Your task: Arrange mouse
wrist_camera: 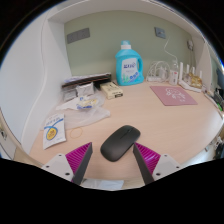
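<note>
Detergent bottle (pixel 127 64) label – print too small to read. Sachet (pixel 53 130) on desk (pixel 170 125): picture and text unreadable. Small bottles (pixel 187 76) at back, near pink mat (pixel 172 95) – contents can't be told. Mouse (pixel 120 143) near end hidden between the jaws.

Black mouse (pixel 120 143); blue bottle (pixel 128 64); pink mat (pixel 172 95).

Lying flat on the pale tabletop (pixel 150 120): a black, smooth, oval computer mouse (pixel 121 143), its long axis tilting toward roughly one o'clock. Sitting just ahead of the gripper (pixel 113 160), between the magenta pads (pixel 80 156), with gaps showing on both sides.
</note>
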`<state>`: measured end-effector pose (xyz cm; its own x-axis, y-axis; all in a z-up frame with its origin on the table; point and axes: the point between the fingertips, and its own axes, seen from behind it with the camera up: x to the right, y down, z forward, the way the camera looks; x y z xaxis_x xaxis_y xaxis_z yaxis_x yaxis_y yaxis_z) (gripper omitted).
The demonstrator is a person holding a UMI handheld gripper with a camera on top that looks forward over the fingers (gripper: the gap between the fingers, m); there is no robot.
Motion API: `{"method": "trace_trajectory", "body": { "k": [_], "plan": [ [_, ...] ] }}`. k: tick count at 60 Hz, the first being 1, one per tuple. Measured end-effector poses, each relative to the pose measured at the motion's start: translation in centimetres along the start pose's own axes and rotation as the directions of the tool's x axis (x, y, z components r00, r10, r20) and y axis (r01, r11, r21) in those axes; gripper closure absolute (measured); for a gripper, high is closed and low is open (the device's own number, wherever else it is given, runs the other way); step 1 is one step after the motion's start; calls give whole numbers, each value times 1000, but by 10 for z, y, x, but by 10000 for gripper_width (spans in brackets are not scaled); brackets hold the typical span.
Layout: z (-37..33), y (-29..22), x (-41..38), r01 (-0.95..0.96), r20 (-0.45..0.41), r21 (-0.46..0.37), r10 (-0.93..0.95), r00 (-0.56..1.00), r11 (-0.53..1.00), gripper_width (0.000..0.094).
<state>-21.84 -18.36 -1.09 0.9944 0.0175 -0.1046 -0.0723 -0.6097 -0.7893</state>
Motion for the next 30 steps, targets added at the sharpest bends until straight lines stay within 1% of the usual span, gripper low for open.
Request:
{"method": "trace_trajectory", "body": {
  "k": [2, 7, 10, 12, 16, 18, 20, 22, 30],
  "plan": [
    [6, -5, -3, 0, -21, 8, 0, 1000, 1000, 93],
    [21, -14, -9, -12, -26, 2, 12, 1000, 1000, 101],
    [28, -19, -6, -11, -45, 1, 11, 999, 1000, 127],
    [33, -21, -4, 3, -74, -3, -3, 997, 1000, 152],
    [40, -24, 4, 52, -144, -19, -54, 988, 998, 229],
    [43, -27, 4, 62, -150, -11, -63, 987, 998, 276],
    [46, -28, 1, 64, -145, -13, -66, 987, 998, 347],
    [48, -28, -3, 67, -132, -19, -68, 989, 998, 452],
    [49, -26, -5, 71, -120, -56, -78, 990, 996, 522]
  ]
}}
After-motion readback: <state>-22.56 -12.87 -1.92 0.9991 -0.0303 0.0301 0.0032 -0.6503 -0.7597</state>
